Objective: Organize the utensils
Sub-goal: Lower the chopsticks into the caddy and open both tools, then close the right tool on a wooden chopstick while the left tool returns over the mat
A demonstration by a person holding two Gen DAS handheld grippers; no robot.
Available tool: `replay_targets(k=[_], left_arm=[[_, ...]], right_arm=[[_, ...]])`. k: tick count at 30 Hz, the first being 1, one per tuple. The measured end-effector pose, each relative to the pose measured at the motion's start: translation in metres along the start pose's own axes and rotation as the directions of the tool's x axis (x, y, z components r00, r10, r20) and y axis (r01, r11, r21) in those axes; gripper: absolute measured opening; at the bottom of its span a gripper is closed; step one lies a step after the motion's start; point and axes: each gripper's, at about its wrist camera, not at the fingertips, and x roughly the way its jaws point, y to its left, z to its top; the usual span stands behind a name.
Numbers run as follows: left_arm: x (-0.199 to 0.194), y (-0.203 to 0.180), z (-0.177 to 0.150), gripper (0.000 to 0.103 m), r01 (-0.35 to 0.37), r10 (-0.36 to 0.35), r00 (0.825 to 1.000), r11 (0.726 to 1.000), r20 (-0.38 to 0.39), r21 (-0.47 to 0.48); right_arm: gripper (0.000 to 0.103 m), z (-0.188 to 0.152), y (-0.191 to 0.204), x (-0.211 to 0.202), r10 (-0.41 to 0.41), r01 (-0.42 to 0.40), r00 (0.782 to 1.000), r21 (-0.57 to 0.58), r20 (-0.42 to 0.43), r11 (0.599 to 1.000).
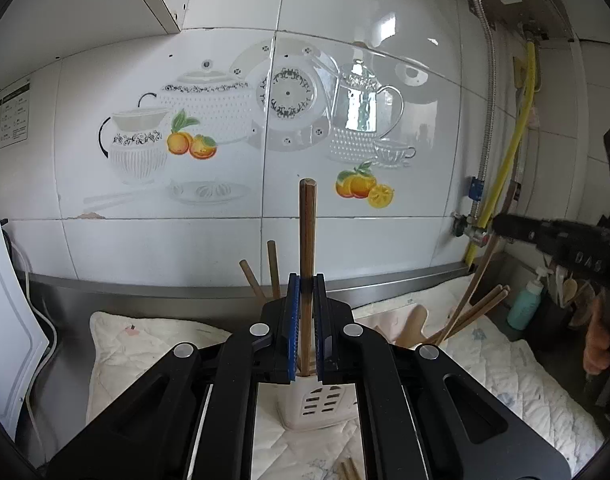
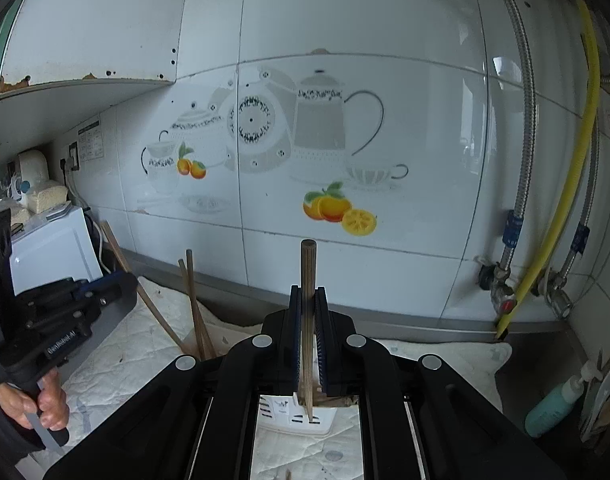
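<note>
My left gripper [image 1: 306, 280] is shut on a brown wooden chopstick [image 1: 307, 224] held upright, its lower end inside a white slotted utensil holder [image 1: 319, 406] on the quilted cloth. Two more stick tops [image 1: 271, 264] rise behind the jaws. My right gripper [image 2: 307, 292] is shut on another upright wooden chopstick [image 2: 307, 264], its lower end in a white slotted holder [image 2: 297, 414]. The left gripper's body also shows in the right wrist view [image 2: 61, 312], with chopsticks [image 2: 193, 304] leaning beside it.
A white quilted cloth [image 1: 505, 376] covers the steel counter. A wooden spatula and chopsticks [image 1: 469, 316] stand at right in the left view. A teal pump bottle [image 2: 557, 404], pipes and a yellow hose [image 2: 561, 200] are at right. A white appliance [image 2: 49, 252] sits at left. Tiled wall behind.
</note>
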Motion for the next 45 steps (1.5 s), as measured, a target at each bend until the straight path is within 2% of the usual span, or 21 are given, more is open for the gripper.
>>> replay_targets(k=[4, 14, 22, 24, 27, 29, 30, 35, 36, 41, 43, 45], left_arm=[[0.01, 0.001, -0.003, 0.005, -0.006, 0.006, 1.0, 1.0, -0.027, 0.001], [0.025, 0.004, -0.013, 0.005, 0.006, -0.004, 0.996, 1.0, -0.093, 0.014], [0.027, 0.004, -0.017, 0.009, 0.011, -0.01, 0.995, 1.0, -0.103, 0.009], [0.028, 0.004, -0.017, 0.013, 0.009, -0.008, 0.994, 1.0, -0.106, 0.012], [0.028, 0.005, -0.019, 0.027, 0.007, -0.006, 0.995, 1.0, -0.102, 0.011], [0.027, 0.004, -0.02, 0.043, 0.0, 0.002, 0.995, 1.0, -0.098, 0.02], [0.026, 0.003, -0.02, 0.046, -0.002, 0.005, 0.995, 1.0, -0.096, 0.027], [0.017, 0.0, -0.02, 0.076, -0.015, 0.018, 0.997, 0.999, -0.074, 0.036], [0.014, 0.0, -0.021, 0.077, -0.014, 0.016, 0.997, 0.999, -0.07, 0.035], [0.0, -0.001, -0.026, 0.096, -0.016, 0.018, 0.998, 0.999, -0.055, 0.035], [-0.007, -0.001, -0.029, 0.098, -0.016, 0.018, 0.998, 0.999, -0.054, 0.039], [-0.013, 0.0, -0.034, 0.098, 0.003, -0.001, 0.998, 1.0, -0.069, 0.027]], right_arm=[[0.007, 0.017, -0.003, -0.005, -0.017, 0.017, 0.998, 0.011, 0.056, 1.0], [0.007, 0.032, -0.011, -0.002, -0.013, 0.008, 0.996, 0.055, 0.09, 0.998], [0.007, 0.018, -0.012, 0.017, -0.008, 0.002, 0.997, 0.078, 0.075, 0.997], [0.007, 0.016, -0.012, 0.019, -0.004, -0.002, 0.997, 0.085, 0.075, 0.996], [0.007, 0.015, -0.013, 0.023, -0.002, -0.004, 0.997, 0.092, 0.072, 0.996], [0.007, 0.013, -0.012, 0.028, -0.002, -0.003, 0.998, 0.091, 0.055, 0.996], [0.007, 0.011, -0.012, 0.029, -0.006, 0.002, 0.999, 0.087, 0.05, 0.996], [0.007, -0.003, -0.011, 0.037, -0.006, 0.006, 1.0, 0.08, -0.004, 0.997], [0.008, -0.005, -0.01, 0.037, -0.008, 0.008, 1.0, 0.077, -0.009, 0.997], [0.026, -0.017, -0.006, 0.024, 0.007, -0.006, 1.0, 0.078, -0.015, 0.997], [0.036, -0.022, -0.003, 0.015, 0.008, -0.007, 1.0, 0.068, -0.014, 0.998], [0.037, -0.028, 0.001, 0.004, 0.004, -0.003, 1.0, 0.058, -0.008, 0.998]])
